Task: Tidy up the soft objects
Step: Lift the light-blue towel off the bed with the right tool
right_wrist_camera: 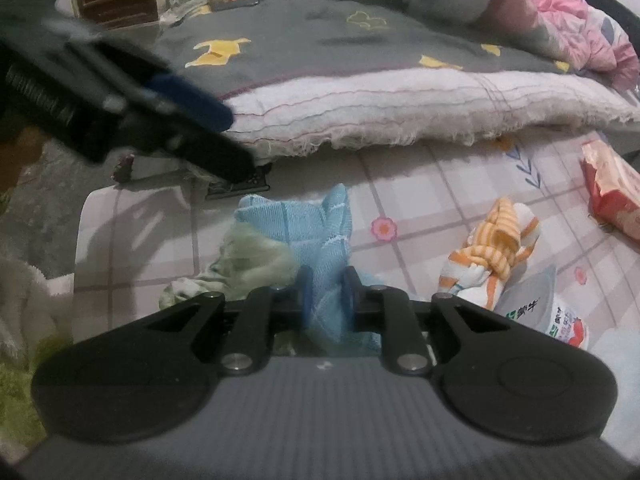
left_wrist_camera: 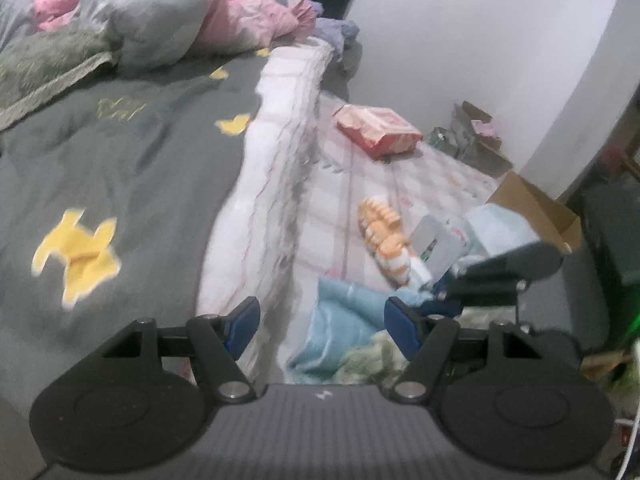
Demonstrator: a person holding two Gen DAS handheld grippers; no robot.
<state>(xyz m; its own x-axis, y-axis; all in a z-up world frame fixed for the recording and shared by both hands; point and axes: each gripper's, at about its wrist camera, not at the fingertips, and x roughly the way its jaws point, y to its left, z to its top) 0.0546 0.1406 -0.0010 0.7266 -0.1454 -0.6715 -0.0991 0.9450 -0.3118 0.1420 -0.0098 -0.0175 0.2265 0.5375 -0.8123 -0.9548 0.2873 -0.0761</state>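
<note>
Blue cloth [right_wrist_camera: 320, 240] upright lengthwise between right gripper [right_wrist_camera: 328, 292] fingers [right_wrist_camera: 306, 292]

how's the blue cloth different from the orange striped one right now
The blue cloth is plain and pinched upright in the shut right gripper; the orange striped cloth is banded with white, knotted, and lies free on the checked sheet. The open left gripper holds neither. Both are small soft fabrics.

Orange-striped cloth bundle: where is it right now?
The orange-striped cloth bundle lies on the checked sheet, right of the blue towel the right gripper pinches, beside a printed packet.
</note>
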